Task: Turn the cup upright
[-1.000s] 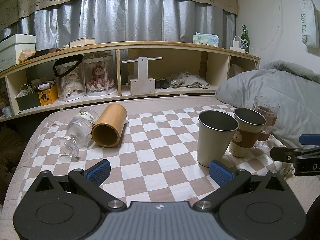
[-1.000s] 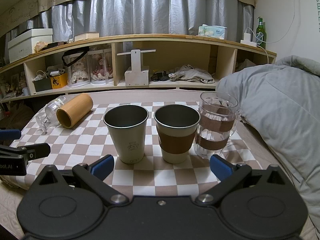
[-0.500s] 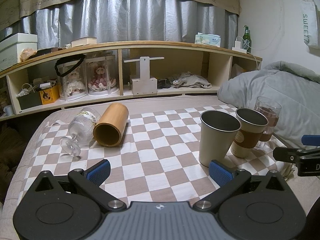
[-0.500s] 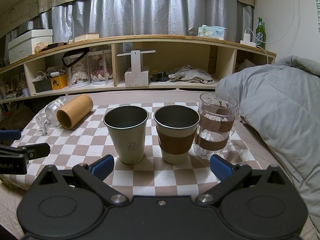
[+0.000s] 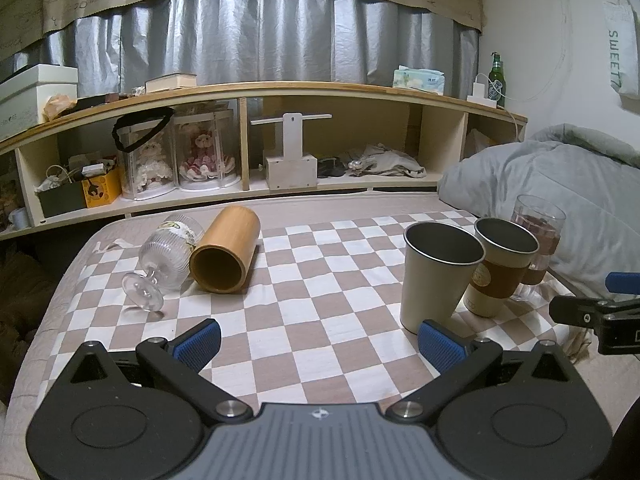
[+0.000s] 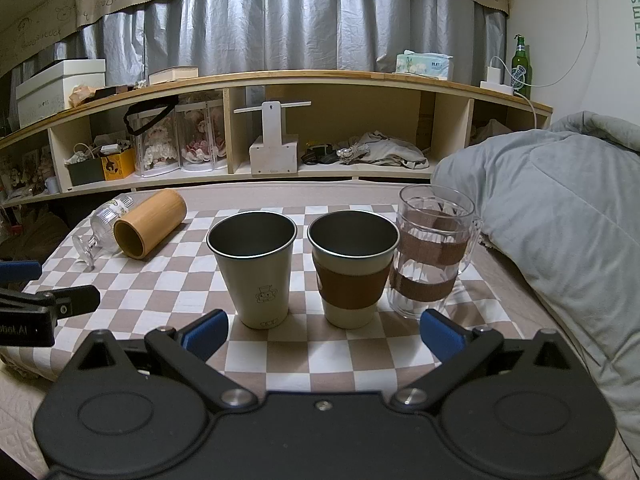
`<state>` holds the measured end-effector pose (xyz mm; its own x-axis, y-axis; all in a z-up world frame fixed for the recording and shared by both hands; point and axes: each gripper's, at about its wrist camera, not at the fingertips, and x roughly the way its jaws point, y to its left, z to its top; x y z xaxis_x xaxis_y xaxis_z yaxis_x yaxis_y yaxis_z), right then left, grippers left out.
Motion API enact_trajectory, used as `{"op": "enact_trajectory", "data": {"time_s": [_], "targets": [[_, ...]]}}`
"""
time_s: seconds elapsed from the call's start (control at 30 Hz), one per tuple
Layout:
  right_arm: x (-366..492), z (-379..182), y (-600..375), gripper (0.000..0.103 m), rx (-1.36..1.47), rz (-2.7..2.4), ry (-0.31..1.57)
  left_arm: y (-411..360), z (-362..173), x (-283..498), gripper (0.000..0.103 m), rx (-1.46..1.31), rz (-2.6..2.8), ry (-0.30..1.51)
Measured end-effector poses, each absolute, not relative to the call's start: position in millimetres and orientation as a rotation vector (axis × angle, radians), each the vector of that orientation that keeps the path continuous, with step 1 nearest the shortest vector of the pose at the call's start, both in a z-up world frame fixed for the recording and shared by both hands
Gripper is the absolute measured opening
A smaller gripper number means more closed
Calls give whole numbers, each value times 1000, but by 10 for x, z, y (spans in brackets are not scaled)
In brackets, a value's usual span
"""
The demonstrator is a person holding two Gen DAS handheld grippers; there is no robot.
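Lying on its side at the far left of the checkered cloth (image 5: pixel 312 300), the bamboo cup (image 5: pixel 225 254) points its open mouth toward the near edge, and a ribbed stemmed glass (image 5: pixel 166 258) lies tipped over just beside it on the left, touching or nearly so, foot toward the front. Over on the right three cups stand upright in a row: a plain steel tumbler (image 6: pixel 253 268) with a small bear print, a steel cup with a brown sleeve (image 6: pixel 352 274), and a clear glass mug (image 6: pixel 434 256) wrapped in brown bands, right up against the grey duvet (image 6: pixel 560 216). The left gripper (image 5: pixel 320 340) hovers low over the near part of the cloth, its blue-padded fingers spread wide with nothing between them, well apart from the bamboo cup. The right gripper (image 6: pixel 324 330) hangs just in front of the upright row, likewise spread wide and holding nothing. Behind it all a wooden shelf (image 5: pixel 256 92) runs along the grey curtain
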<state>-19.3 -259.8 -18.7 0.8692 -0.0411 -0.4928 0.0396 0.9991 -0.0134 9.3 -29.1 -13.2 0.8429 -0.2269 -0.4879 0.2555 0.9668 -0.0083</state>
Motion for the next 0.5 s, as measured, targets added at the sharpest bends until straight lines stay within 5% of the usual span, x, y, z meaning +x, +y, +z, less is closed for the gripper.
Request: {"op": "enact_trajectory", "data": {"time_s": [0.5], "targets": [[-196,-191,-2599,103,-2,-41,515,-287,-132,95,103,57,-255,509]]}}
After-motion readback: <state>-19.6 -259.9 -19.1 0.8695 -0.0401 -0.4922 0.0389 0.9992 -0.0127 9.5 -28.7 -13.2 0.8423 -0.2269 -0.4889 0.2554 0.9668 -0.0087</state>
